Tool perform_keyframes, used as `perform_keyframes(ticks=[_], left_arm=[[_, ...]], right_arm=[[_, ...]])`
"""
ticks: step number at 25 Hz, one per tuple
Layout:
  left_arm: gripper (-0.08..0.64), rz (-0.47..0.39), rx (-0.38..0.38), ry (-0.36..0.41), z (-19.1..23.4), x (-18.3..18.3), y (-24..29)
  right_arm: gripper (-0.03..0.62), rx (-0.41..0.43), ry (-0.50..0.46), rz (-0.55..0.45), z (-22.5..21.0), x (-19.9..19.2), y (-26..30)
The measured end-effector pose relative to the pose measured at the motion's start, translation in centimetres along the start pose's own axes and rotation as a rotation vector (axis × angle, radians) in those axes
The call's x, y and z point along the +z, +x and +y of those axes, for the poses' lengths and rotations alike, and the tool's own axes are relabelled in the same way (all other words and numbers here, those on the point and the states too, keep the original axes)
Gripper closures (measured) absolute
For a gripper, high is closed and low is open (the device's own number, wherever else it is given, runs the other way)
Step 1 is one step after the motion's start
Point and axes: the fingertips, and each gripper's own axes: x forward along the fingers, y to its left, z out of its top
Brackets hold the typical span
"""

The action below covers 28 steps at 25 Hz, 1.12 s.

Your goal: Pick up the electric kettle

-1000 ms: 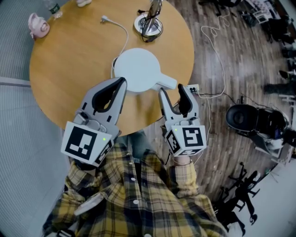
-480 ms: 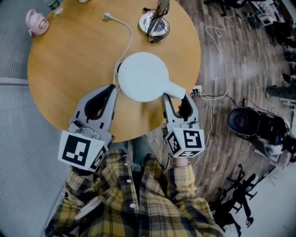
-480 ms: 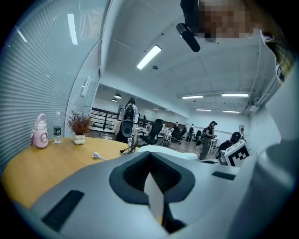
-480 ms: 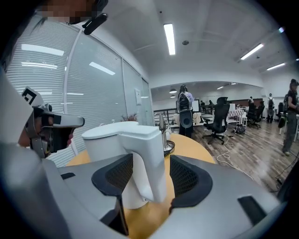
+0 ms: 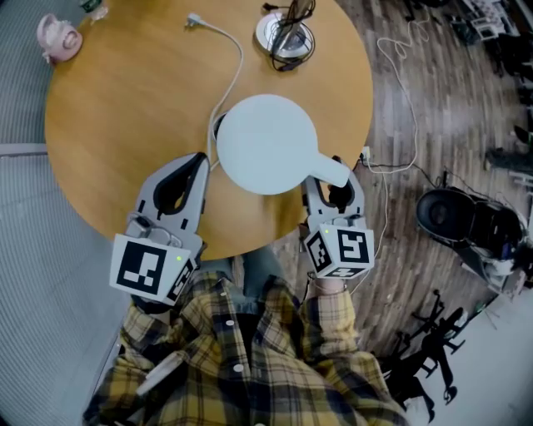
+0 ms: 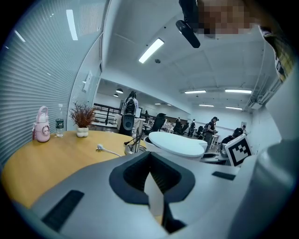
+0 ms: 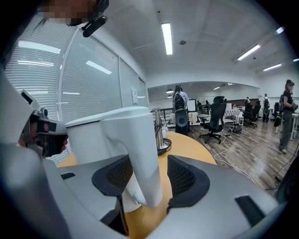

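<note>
Round wooden tabletop (image 5: 108, 116) over plank flooring, open office beyond with strip lights, swivel chairs and a few people far off. Standing toward the near right edge: the white electric kettle (image 5: 265, 141), lid flat and wide, handle (image 5: 331, 172) jutting out toward that edge. Looks seated on the wood, not yet lifted, though hard to be sure from above. Right gripper (image 5: 333, 187) set around the handle, fingers apart, one pad against the plastic and a sliver of table showing past the other, so no clamp yet. Left gripper (image 5: 197, 162) parked just beside the kettle body by the near edge, fingers together on nothing. Probably smooth hard plastic, rigid, a bit slick under the pads; weight unknown, light if empty, prone to swing if full. Best taken on the handle, high up close to the body, squeezed square to stop any twisting in the grip. Worth minding the white cord (image 5: 241, 56) trailing from under the kettle to a loose plug (image 5: 193, 18) near the far edge, with possible drag from a base underneath. Also at the far edge a round metal stand (image 5: 285, 35) tangled with dark wire, and at the far left edge a small pink bottle (image 5: 58, 37), both well apart from the kettle. Off the right edge, a white socket block (image 5: 366, 156) and loose cables on the floor.
</note>
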Motion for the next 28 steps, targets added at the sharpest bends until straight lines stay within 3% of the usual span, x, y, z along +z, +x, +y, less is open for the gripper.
perform_keyframes(ticks=[10,14,20,28], left_arm=[[0.557,0.027,0.0,-0.002,0.6,-1.1,1.1],[0.557,0.029,0.004,-0.006,1.0,-1.2,1.4],[0.557,0.026,0.005,-0.008,1.4,-0.7,1.4],[0.557,0.013,-0.003,-0.002,1.4,-0.1,1.4]], right_arm=[[0.368,-0.033,0.019,-0.067,-0.9,0.9,1.2],[0.459,-0.035,0.025,-0.078,-0.5,0.8,1.9],[0.497,-0.092,-0.005,-0.093,-0.8,1.0,1.8],[0.502,-0.117,-0.002,-0.09,-1.1,0.9,2.0]])
